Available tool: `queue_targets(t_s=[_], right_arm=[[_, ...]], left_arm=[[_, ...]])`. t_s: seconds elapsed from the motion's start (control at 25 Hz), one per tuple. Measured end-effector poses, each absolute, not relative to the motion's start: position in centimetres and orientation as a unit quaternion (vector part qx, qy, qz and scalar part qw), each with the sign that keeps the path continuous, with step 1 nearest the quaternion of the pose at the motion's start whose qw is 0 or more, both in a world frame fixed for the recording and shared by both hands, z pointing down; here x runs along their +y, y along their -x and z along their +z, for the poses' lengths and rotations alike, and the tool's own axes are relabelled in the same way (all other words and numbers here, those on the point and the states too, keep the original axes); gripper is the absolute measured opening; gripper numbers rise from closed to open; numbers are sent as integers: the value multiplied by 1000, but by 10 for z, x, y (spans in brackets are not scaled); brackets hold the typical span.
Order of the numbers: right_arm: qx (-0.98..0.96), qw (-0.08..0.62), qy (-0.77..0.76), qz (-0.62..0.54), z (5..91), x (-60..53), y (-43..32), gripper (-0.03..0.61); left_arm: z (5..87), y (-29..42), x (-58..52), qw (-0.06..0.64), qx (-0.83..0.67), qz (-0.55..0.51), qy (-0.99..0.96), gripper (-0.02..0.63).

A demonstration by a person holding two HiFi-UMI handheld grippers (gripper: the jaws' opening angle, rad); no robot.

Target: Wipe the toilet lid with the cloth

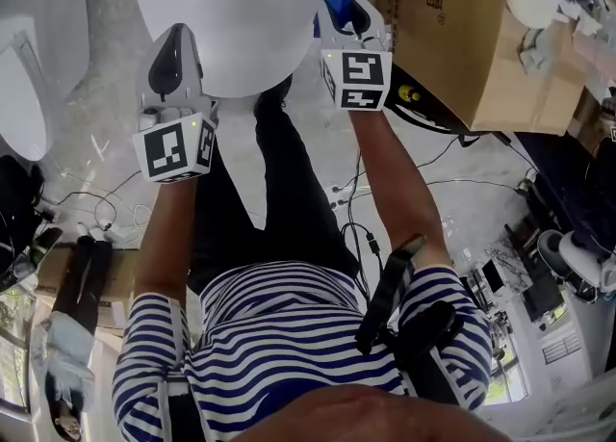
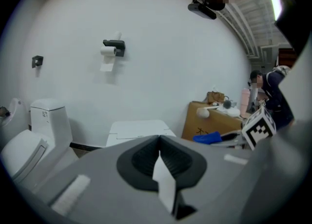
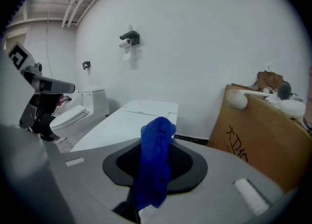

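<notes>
Cloth [image 3: 155, 164]: blue, bunched, pinched between the closed fingers [image 3: 187, 162] of the R gripper [image 1: 348, 14]. Its crumpled top sticks out past the fingertips and the rest hangs back toward the gripper body. Toilet lid [image 1: 231, 16]: white and shut. In the head view it lies under and ahead of both sets of fingers. In the R gripper view it runs ahead of the fingers and slightly to their left, up to the wall. Whether cloth and lid touch cannot be told; in the head view the cloth sits at the lid's right edge. L gripper [image 1: 171, 55]: fingers [image 2: 141, 157] pressed together w/ nothing between them, over the lid's near-left rim. Marker cubes [image 1: 176, 149] sit behind each set of fingers, toward the person's wrists. Cardboard box [image 1: 452, 36]: brown, just right of the R fingers, w/ white items on top. Second toilet [image 3: 80, 113]: white, well left of the R fingers and beyond the L gripper. Paper holder [image 2: 113, 48]: dark, w/ a white roll, on the white wall above and ahead of the L fingers. Person: striped shirt [image 1: 289, 325], both arms extended forward. Cables [image 1: 356, 209] lie on the floor behind the R fingers, beside the person's leg.
</notes>
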State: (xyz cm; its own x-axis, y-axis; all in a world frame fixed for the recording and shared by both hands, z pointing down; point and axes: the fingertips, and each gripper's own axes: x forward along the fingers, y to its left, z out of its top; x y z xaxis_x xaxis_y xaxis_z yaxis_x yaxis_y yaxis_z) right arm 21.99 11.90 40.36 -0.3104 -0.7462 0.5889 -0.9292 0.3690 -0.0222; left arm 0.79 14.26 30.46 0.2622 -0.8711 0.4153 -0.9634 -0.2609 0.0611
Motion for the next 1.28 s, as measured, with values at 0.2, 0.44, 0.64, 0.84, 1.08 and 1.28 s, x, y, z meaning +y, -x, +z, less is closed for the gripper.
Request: queue_targets(t_s=[0.2, 0.44, 0.64, 0.84, 1.08, 1.28], right_arm=[[-791, 252, -522, 193, 423, 124, -220, 115], [-787, 258, -523, 201, 446, 126, -221, 115], [-782, 269, -523, 205, 471, 130, -217, 115], [-780, 281, -518, 210, 497, 140, -201, 115], [-773, 296, -515, 222, 522, 149, -190, 115], [-768, 304, -519, 219, 525, 149, -183, 115]], left_arm=[[307, -13, 148, 153, -593, 156, -775, 2], [312, -17, 149, 154, -591, 160, -775, 2], [324, -11, 150, 156, -588, 150, -779, 2], [343, 1, 153, 164, -589, 148, -777, 2], [356, 11, 161, 170, -583, 147, -781, 2], [358, 23, 168, 176, -581, 145, -781, 2]])
